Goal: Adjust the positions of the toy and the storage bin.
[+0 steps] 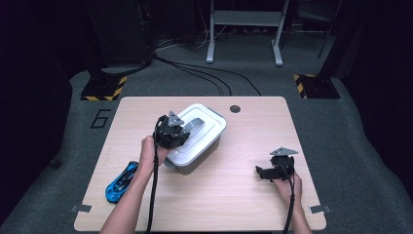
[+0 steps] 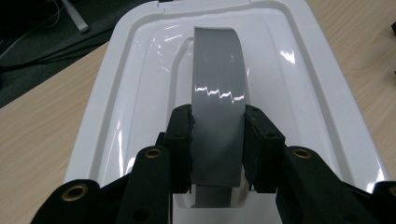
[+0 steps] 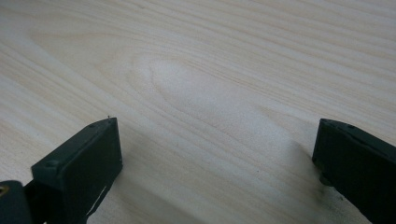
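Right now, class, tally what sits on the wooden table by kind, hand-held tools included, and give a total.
Lidded white storage box with a grey handle: 1
Blue toy car: 1
Hand-held tools: 2, the left tool clamped on the handle, the right tool open over bare table
Total: 4
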